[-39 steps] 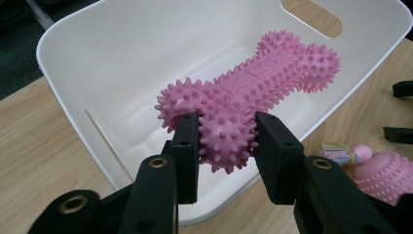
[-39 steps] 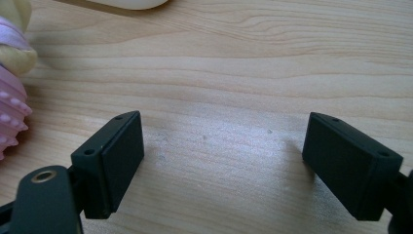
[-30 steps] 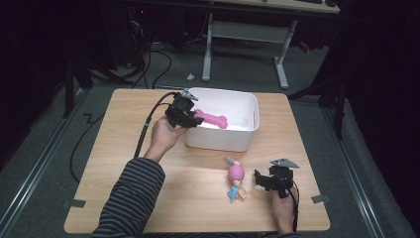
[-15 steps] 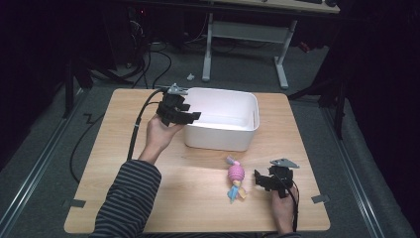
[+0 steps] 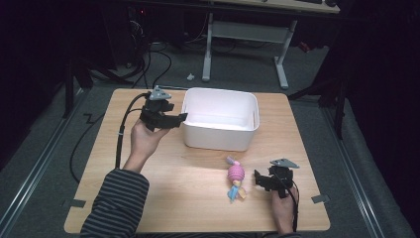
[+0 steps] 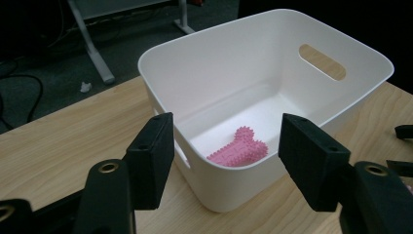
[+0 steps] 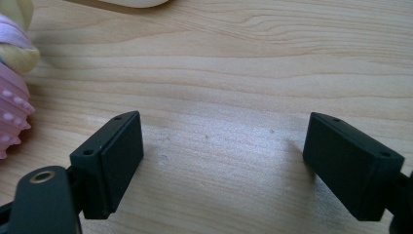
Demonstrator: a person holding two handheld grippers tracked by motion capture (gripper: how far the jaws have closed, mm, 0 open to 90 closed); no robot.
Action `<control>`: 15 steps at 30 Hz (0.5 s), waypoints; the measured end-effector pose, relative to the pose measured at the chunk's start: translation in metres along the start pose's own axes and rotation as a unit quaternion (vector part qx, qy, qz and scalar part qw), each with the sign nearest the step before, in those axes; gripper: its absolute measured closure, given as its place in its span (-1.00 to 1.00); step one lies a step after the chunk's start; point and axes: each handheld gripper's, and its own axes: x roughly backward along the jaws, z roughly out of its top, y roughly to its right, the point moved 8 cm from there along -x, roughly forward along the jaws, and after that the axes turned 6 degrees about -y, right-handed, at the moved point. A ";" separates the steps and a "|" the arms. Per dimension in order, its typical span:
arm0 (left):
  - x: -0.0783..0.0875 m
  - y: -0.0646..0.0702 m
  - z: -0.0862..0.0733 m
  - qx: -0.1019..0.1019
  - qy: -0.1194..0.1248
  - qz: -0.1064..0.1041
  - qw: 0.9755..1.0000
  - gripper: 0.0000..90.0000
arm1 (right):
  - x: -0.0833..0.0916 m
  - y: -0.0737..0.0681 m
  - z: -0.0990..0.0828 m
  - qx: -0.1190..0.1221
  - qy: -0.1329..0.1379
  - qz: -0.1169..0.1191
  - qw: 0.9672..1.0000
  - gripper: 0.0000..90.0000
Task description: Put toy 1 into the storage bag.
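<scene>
Beside the right gripper [image 5: 258, 179], jaws apart and empty, lay the doll [image 5: 236, 178], long axis toward the bin [image 5: 220, 140]; left gripper [image 5: 179, 119] farther, jaws just opened, bone [image 6: 238, 151] dropped inside.

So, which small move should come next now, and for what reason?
Probably the right gripper should slide toward the pink doll toy and bring its jaws around it. The pink bone already lies in the white bin, and the left gripper, whose jaws have just been opening, is empty beside the bin. The right jaws are open over bare table, the toy just beside them.
</scene>
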 end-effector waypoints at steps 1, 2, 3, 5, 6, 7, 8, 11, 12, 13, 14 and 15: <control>0.002 -0.001 -0.001 0.002 0.001 0.000 1.000 -0.16 | 0.000 0.000 0.000 0.000 0.000 0.000 1.000 -0.67; 0.002 -0.001 -0.001 0.002 0.001 0.000 1.000 -0.17 | 0.000 0.000 0.000 0.000 0.000 0.000 1.000 -0.67; 0.006 -0.003 -0.002 0.006 0.004 0.001 1.000 -0.18 | 0.000 0.000 0.000 0.000 0.000 0.000 1.000 -0.67; 0.009 -0.004 -0.003 0.003 0.004 0.007 1.000 -0.19 | 0.000 0.000 0.000 0.000 0.000 0.000 1.000 -0.67; 0.009 -0.004 -0.003 0.003 0.004 0.007 1.000 -0.18 | 0.000 0.000 0.000 0.000 0.000 0.000 1.000 -0.67; 0.013 -0.005 -0.004 0.004 0.006 0.009 1.000 -0.19 | 0.000 0.000 0.000 0.000 0.000 0.000 1.000 -0.67; 0.013 -0.005 -0.004 0.004 0.006 0.009 1.000 -0.19 | 0.000 0.000 0.000 0.000 0.000 0.000 1.000 -0.67; 0.020 -0.006 -0.006 0.002 0.011 0.014 1.000 -0.19 | 0.000 -0.001 0.000 0.000 0.000 0.000 1.000 -0.67; 0.022 -0.006 -0.006 0.003 0.015 0.014 1.000 -0.19 | 0.000 -0.001 0.000 0.000 0.000 0.000 1.000 -0.67; 0.022 -0.006 -0.006 0.003 0.015 0.014 1.000 -0.19 | 0.000 -0.001 0.000 0.000 0.000 0.000 1.000 -0.67; 0.024 -0.007 -0.008 0.006 0.017 0.011 1.000 -0.20 | 0.000 -0.001 0.000 0.000 0.000 0.000 1.000 -0.67; 0.024 -0.007 -0.008 0.006 0.017 0.011 1.000 -0.20 | 0.000 -0.001 0.000 0.000 0.000 0.000 1.000 -0.67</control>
